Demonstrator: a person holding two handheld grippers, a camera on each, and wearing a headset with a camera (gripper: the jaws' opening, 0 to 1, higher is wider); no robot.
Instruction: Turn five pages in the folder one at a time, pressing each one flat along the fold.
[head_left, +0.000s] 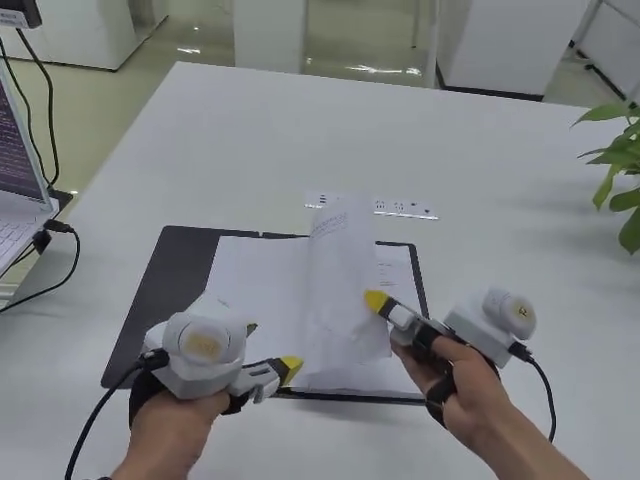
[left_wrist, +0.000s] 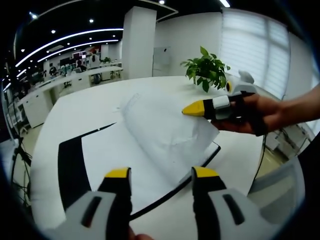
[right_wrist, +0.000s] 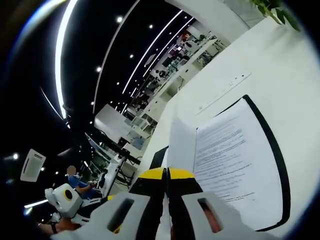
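Left gripper (head_left: 283, 369) is positioned at the near edge of the open black flat folder (head_left: 160, 290), jaws wide apart and empty. Right gripper (head_left: 377, 300), above the folder's right leaf, has jaws closed, apparently pinching the lifted white paper page (head_left: 338, 262), which arches over the folder's fold.

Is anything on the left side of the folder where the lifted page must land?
Nothing visible lies on the left pages. The right gripper holds the lifted page; the open left gripper is by the folder's near edge.
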